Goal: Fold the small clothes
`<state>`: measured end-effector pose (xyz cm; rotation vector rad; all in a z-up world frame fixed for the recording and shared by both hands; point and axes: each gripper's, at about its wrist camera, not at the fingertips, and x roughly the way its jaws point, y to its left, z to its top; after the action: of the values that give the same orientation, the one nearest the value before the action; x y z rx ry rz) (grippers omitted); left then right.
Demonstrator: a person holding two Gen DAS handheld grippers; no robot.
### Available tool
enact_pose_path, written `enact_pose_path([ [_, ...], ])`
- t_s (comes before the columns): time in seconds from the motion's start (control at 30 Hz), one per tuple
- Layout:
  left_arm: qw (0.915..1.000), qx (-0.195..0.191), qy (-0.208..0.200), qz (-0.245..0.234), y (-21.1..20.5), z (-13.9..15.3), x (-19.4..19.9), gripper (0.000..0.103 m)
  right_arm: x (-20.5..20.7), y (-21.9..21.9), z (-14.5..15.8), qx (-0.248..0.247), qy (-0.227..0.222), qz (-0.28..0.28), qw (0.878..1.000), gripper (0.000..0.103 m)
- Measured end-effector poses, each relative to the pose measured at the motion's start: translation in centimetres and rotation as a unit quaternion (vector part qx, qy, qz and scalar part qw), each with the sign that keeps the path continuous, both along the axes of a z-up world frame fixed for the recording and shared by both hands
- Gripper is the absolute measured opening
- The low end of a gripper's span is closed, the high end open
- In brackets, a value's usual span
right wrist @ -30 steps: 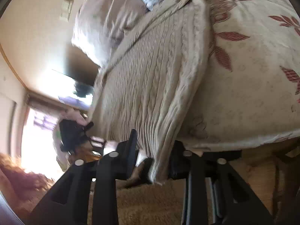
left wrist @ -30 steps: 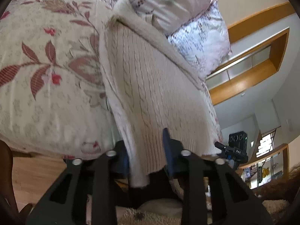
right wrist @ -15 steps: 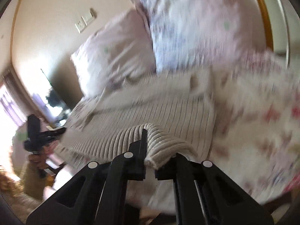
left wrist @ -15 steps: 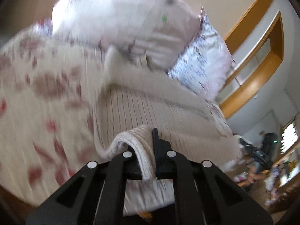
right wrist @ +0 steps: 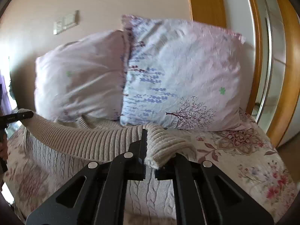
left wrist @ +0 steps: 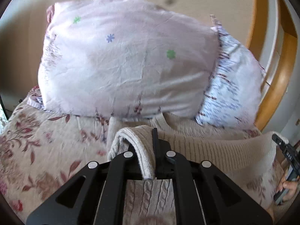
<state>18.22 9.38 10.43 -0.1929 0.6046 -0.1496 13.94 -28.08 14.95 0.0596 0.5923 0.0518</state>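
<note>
Sweater (left wrist: 215, 148) ribbed cream knit; pillow (left wrist: 127, 61) smooth crinkled cloth; tongs (left wrist: 148, 161) matt black plastic.

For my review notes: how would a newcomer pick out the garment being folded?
Find the two pale pillows on the floral bedspread. Just before them lies a cream sweater, its hem lifted at both corners. Cable-knit ribbing marks it out from the printed bedding.

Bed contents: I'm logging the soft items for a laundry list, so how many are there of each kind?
Cream cable-knit sweater: 1
Pillows: 2, a pale pink one with small flower prints and a white one with lavender and tree prints
Floral bedspread: 1
Total: 4

The sweater's ribbed hem is pinched at each end by the left gripper and the right gripper.
</note>
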Motion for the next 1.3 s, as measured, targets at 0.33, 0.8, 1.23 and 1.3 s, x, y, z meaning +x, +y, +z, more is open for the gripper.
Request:
enact_pose_path([
  [0.33,0.9878,-0.096,0.12,0.023,1.3,-7.3,8.4,0.005,7.7,-2.4,-7.4,0.095,0.124,-0.041,0.987,0.006],
  [0.8,0.9843,-0.152,0.088,0.017,2.7,-6.5,8.8,0.071,8.5,-5.3,-6.5,0.139,0.111,-0.082,0.981,0.054],
  [1.23,0.9914,-0.064,0.114,0.002,4.9,-8.4,1.9,0.053,2.3,-6.3,-9.1,0.098,0.179,-0.063,0.977,0.031],
  [1.3,0.991,-0.056,0.122,-0.001,4.5,-8.9,1.8,0.04,2.3,-5.8,-9.1,0.083,0.177,-0.06,0.979,0.013],
])
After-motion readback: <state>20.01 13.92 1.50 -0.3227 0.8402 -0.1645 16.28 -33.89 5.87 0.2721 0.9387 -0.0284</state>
